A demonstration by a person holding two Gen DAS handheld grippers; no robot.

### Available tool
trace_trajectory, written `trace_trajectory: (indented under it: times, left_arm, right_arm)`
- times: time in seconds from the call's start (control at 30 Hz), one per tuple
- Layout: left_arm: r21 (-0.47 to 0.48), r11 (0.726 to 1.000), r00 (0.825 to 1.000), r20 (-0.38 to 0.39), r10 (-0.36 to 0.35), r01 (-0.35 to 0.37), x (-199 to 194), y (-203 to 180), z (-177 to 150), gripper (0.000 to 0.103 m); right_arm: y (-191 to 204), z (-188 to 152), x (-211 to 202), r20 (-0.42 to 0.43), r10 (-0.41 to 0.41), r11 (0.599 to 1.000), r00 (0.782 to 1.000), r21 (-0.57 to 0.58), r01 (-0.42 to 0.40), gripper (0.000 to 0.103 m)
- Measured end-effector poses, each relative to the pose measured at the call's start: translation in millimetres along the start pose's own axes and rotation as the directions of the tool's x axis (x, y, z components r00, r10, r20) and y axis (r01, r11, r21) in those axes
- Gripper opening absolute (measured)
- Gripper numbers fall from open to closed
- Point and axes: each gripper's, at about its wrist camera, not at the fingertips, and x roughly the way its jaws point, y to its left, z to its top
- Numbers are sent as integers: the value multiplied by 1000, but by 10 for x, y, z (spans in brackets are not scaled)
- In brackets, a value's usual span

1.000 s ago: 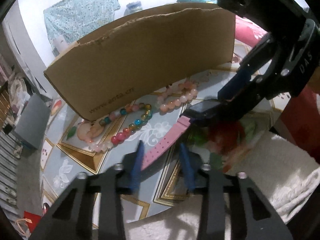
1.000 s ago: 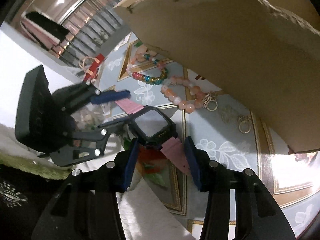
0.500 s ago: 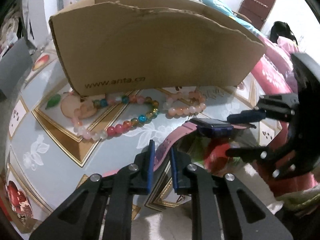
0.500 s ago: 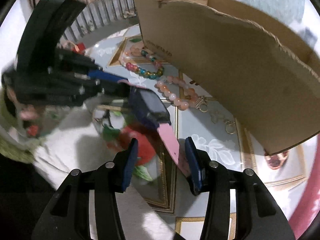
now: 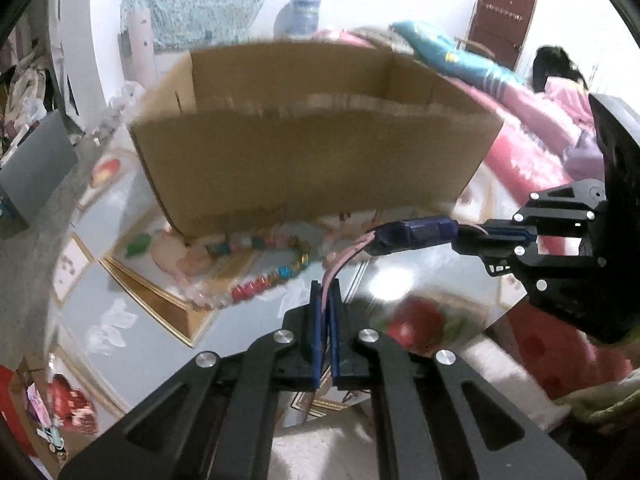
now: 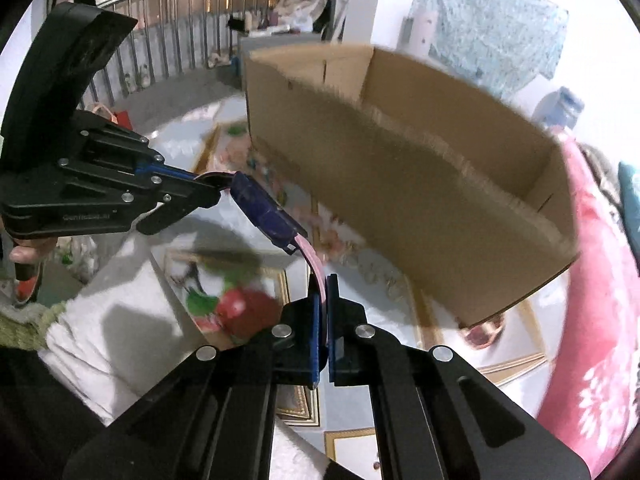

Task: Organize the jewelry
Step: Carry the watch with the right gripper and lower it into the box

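Both grippers have closed on the pink-strapped watch point(image 5: 412, 236) and lifted it clear of the surface point(image 5: 132, 312) since a second ago, when their jaws stood apart around it. At lower centre of the left wrist view, the left gripper point(image 5: 325, 300) has its blue pads pinched tight on one pink strap end. The right gripper point(image 5: 472, 236) reaches in from the right edge of that frame, clamped on the other strap. In the right wrist view the right gripper point(image 6: 322, 292) holds its strap at lower centre, while the left gripper point(image 6: 208, 184) enters from the left with a hand point(image 6: 30, 250) behind it.

The watch point(image 6: 266, 212) hangs between them in open air, just short of the cardboard box point(image 5: 312, 160), whose torn near rim crosses mid-frame with the open interior showing above it. Beaded bracelets point(image 5: 276, 268) lie on the surface against the box's lower edge, left of centre; motion blur makes their number hard to tell. The box point(image 6: 420, 184) fills the right wrist view's upper right, with bare patterned surface point(image 6: 360, 420) below it. A pink quilt point(image 6: 592, 320) borders the right edge.
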Motion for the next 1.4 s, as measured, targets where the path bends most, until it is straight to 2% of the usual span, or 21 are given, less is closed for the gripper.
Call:
trace_trajectory:
  times: [0.17, 0.23, 0.3, 0.37, 0.43, 0.5, 0.67, 0.8, 0.83, 0.9, 0.93, 0.97, 1.03, 1.2, 1.4]
  left_arm:
    - [21, 1000, 991, 137, 2, -5, -500, 34, 419, 3]
    - [18, 1000, 987, 163, -3, 1, -594, 105, 685, 3]
    - [3, 1000, 987, 161, -15, 15, -595, 196, 911, 3]
    - [-16, 1000, 990, 136, -22, 25, -471, 338, 1234, 3]
    - [-38, 999, 996, 79, -28, 31, -280, 459, 1492, 3]
    - [-46, 999, 1000, 18, 3, -3, -2, 573, 1742, 3]
    - [-28, 998, 990, -129, 51, -55, 655, 680, 2107, 3]
    - [-9, 996, 974, -209, 87, -91, 1065, 740, 2239, 3]
    - [-4, 995, 969, -228, 98, -102, 1155, 747, 2261, 4]
    - [14, 992, 962, -242, 123, -123, 1267, 737, 2290, 12]
    - [20, 991, 961, -246, 130, -129, 1309, 739, 2302, 24]
    - [19, 990, 960, -244, 138, -138, 1340, 741, 2312, 35]
    - [7, 989, 965, -221, 144, -146, 1350, 750, 2337, 41]
    - [1, 988, 978, -144, 153, -154, 1208, 755, 2396, 47]
    - [-71, 988, 991, 6, 137, -136, 652, 843, 2408, 51]
  right_arm:
    - [-161, 441, -394, 109, 7, 1000, 994, 6, -8, 1]
    - [-339, 648, -404, 115, 44, 998, 992, 50, -49, 1]
    - [-651, 937, -297, 85, 127, 982, 988, 129, -138, 1]
    - [-875, 1120, -134, 49, 175, 967, 983, 181, -181, 1]
    - [-1141, 1302, 118, -13, 234, 943, 972, 246, -223, 1]
    - [-1344, 1454, 427, -83, 290, 919, 954, 302, -253, 1]
    - [-1585, 1584, 1179, -267, 338, 900, 902, 373, -226, 1]
    - [-1743, 1600, 1533, -334, 320, 900, 886, 401, -174, 2]
    - [-1786, 1606, 1609, -348, 320, 896, 881, 414, -162, 6]
    - [-1829, 1624, 1695, -366, 274, 910, 889, 398, -117, 9]
    - [-1840, 1636, 1703, -368, 252, 917, 895, 386, -99, 10]
    - [-1848, 1640, 1710, -371, 228, 924, 900, 374, -80, 18]
    - [-1871, 1649, 1702, -364, 192, 930, 911, 363, -52, 27]
    - [-2016, 1723, 1640, -318, 138, 937, 938, 350, -19, 30]
    - [-1992, 1741, 1523, -288, 147, 938, 946, 343, -42, 30]
